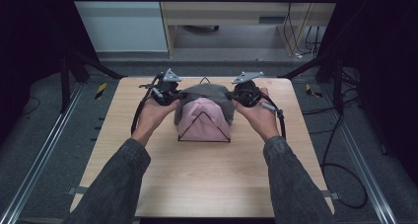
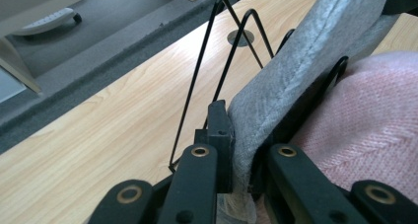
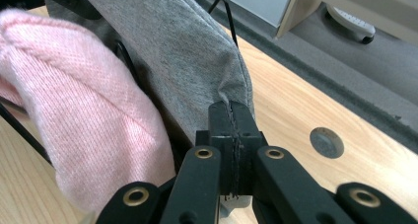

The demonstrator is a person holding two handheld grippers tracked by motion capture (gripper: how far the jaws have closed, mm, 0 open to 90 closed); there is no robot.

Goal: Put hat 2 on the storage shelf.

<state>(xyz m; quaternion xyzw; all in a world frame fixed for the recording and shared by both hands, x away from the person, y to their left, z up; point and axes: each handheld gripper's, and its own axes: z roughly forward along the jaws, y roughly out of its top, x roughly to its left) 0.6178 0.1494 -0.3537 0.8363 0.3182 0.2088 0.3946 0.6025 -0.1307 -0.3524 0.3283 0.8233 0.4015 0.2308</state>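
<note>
A black wire rack [image 1: 203, 140] stands at the middle of the wooden table [image 1: 207, 179]. A pink knitted cloth [image 1: 203, 119] hangs over its front part. Behind it a grey cloth [image 1: 207, 92] is stretched between both grippers, across the top of the rack. My left gripper [image 1: 173, 94] is shut on the grey cloth's left edge, my right gripper [image 1: 235, 95] on its right edge. In the left gripper view the jaws [image 2: 231, 123] pinch the grey cloth's [image 2: 305, 51] hem beside the rack's wires [image 2: 197, 81] and the pink cloth [image 2: 374, 110]. In the right gripper view the gripper [image 3: 231, 116] clamps a corner of the grey cloth [image 3: 172, 41], with the pink cloth [image 3: 74, 91] to its left.
A round grey cable hole [image 3: 326, 142] sits in the table near its far edge. Beyond that edge are grey carpet, a wooden cabinet [image 1: 231, 17] and cables [image 1: 345, 184] on the floor at the right. Metal rails [image 1: 39, 155] run along both sides.
</note>
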